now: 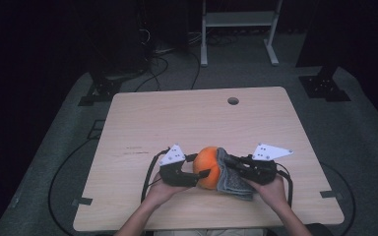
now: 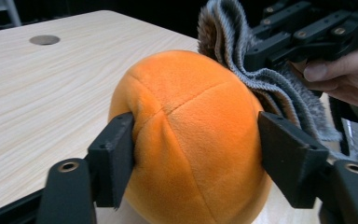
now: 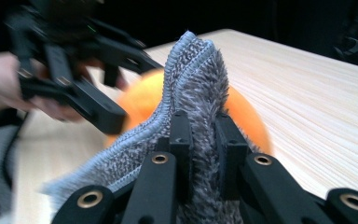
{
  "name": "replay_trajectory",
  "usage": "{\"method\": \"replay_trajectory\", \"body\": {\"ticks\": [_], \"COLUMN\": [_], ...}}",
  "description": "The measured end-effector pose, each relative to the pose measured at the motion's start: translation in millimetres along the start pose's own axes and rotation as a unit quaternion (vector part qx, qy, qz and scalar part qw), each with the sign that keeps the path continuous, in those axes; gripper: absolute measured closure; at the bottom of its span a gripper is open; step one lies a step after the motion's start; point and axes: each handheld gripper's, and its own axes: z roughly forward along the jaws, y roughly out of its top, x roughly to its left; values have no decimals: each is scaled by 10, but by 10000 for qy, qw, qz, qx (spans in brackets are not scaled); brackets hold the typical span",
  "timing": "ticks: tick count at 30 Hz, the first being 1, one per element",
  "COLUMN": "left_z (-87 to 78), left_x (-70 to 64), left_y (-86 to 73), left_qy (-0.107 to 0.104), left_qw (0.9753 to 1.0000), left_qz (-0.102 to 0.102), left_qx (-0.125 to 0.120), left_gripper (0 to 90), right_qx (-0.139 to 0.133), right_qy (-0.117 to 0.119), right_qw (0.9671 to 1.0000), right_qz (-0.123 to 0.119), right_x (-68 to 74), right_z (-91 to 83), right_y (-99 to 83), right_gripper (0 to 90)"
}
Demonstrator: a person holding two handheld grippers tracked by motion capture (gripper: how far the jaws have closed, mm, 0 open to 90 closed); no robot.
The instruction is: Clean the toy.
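We found the left gripper (image 2: 196,154) clamped on both sides of the orange ball (image 2: 191,140), held near the front of the surface (image 1: 197,118). The right gripper (image 3: 204,140) was closed on a fold of grey cloth (image 3: 196,79), which lay pressed against the ball's right side, between the two grippers.

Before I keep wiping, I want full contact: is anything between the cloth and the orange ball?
Nothing visible: the cloth, pinched in the right gripper, lies straight against the ball, which the left gripper clamps.
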Motion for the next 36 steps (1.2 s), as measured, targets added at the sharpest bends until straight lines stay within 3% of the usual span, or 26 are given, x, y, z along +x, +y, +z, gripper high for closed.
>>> {"method": "replay_trajectory", "body": {"ticks": [2,4,6,7,10,12,14,15,17,21,23,24,26,28,29,31,32,35,36], "left_z": [0,3,13,19,11,-12,-35,-57,-81,-32,22,30,37,47,53,58,54,24,12], "left_x": [10,13,27,31,27,21,8,-5,-18,-27,-26,-31,-25,-20,-25,-37,-35,10,35], "left_y": [-3,-7,-11,-11,-10,-9,7,22,46,83,62,37,7,10,19,31,29,4,-5], "left_qy": [42,59,72,87,87,-45,-194,-315,-366,-48,24,56,107,95,105,140,163,162,156], "left_qw": [10000,10000,9999,9999,9999,10000,9996,9989,9983,9967,9951,9948,9958,9968,9968,9967,9969,9979,9985], "left_qz": [-44,1,-53,-87,-52,-16,110,272,426,813,990,1015,909,784,789,801,772,622,528], "left_qx": [-20,-30,-57,-67,-21,63,151,198,149,-33,69,-16,-73,-76,-57,-11,11,15,16], "left_gripper": [321,330,331,331,319,294,282,282,261,175,226,281,388,413,414,414,415,426,426], "right_qx": [38,-55,-269,-293,-95,-68,-60,-60,-54,-64,-84,-75,-106,-289,-377,-312,-228,-178,-156], "right_qy": [-43,128,413,438,371,328,155,155,43,108,115,104,82,282,446,524,489,353,203], "right_qw": [10000,9996,9987,9986,9991,9994,9999,9999,10000,9998,9999,9999,9999,9992,9983,9976,9976,9987,9992], "right_qz": [24,239,142,57,-195,-111,-33,-33,41,151,74,60,44,35,-29,-319,-423,-337,-305], "right_x": [-19,-41,30,82,150,89,18,18,-53,-107,-96,-86,-70,-18,50,175,213,153,105], "right_z": [-14,-61,-85,-73,28,70,59,59,20,-12,3,8,-11,-45,-42,17,53,82,70], "right_y": [-15,-39,-9,17,44,31,21,21,-3,-26,-19,-14,4,40,77,127,132,110,98], "right_gripper": [791,792,790,790,789,789,790,790,790,789,789,789,790,790,791,790,791,791,792]}}
